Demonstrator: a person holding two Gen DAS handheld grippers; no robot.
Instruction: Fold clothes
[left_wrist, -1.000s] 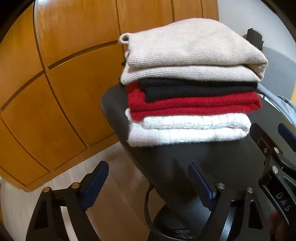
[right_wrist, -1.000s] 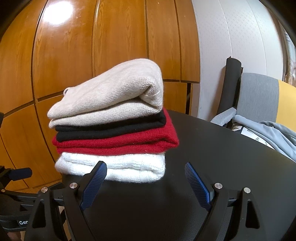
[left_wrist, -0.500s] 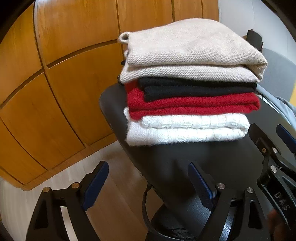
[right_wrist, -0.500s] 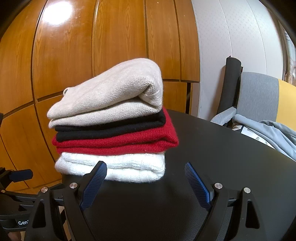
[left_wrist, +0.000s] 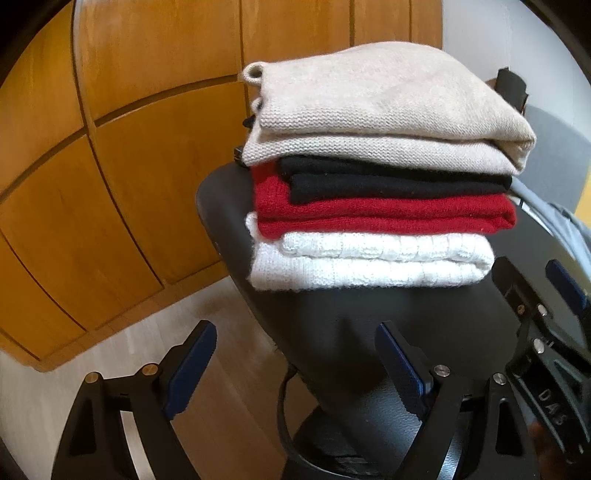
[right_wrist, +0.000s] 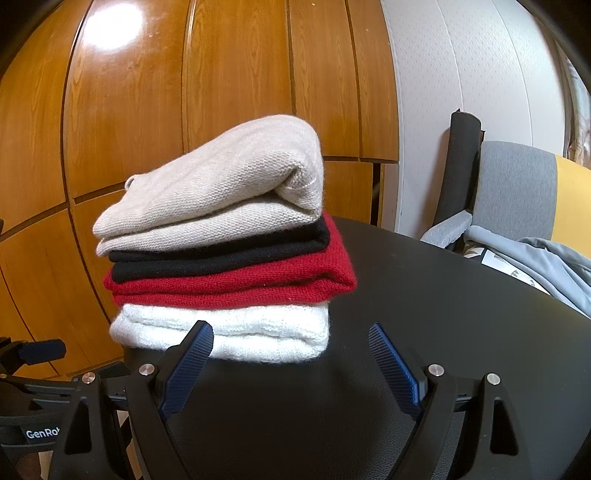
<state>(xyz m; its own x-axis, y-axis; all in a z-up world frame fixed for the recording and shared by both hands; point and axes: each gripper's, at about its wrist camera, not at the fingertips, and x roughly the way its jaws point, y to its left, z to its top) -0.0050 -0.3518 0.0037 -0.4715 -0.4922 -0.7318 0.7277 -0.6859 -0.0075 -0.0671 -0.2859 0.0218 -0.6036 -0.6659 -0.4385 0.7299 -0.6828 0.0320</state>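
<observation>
1. Left wrist view: the left gripper (left_wrist: 295, 363) had its fingers spread wide with nothing between them. Ahead of and above the right finger sat a stack of four folded knits on the near end of the black table (left_wrist: 369, 325): a beige sweater (left_wrist: 384, 107) on top, a black sweater (left_wrist: 388, 181) under it, then a red sweater (left_wrist: 380, 214), and a white cable-knit sweater (left_wrist: 362, 266) at the bottom. The left finger hung out over the wooden floor (left_wrist: 229, 406), off the table edge.

2. Same view, handling: the knits looked soft, thick and limp, likely light enough but quick to sag and unfold if pinched by one layer. The red and black edges sat slightly stepped, so the pile could probably shear sideways if pushed.

3. Right wrist view: the right gripper (right_wrist: 291, 363) was likewise open and empty. The stack stood just beyond the fingertips, nearer the left finger, whose tip overlapped the white sweater's front edge in the frame; contact could not be judged.

4. Same view, grip: the rounded fold of the beige sweater faced the right-finger side. That doubled fold seemed the firmest place to take, with the whole thickness between the pads.

5. Far beyond the right finger lay a loose grey garment (right_wrist: 554, 266) by a chair (right_wrist: 517, 184), not folded.
</observation>
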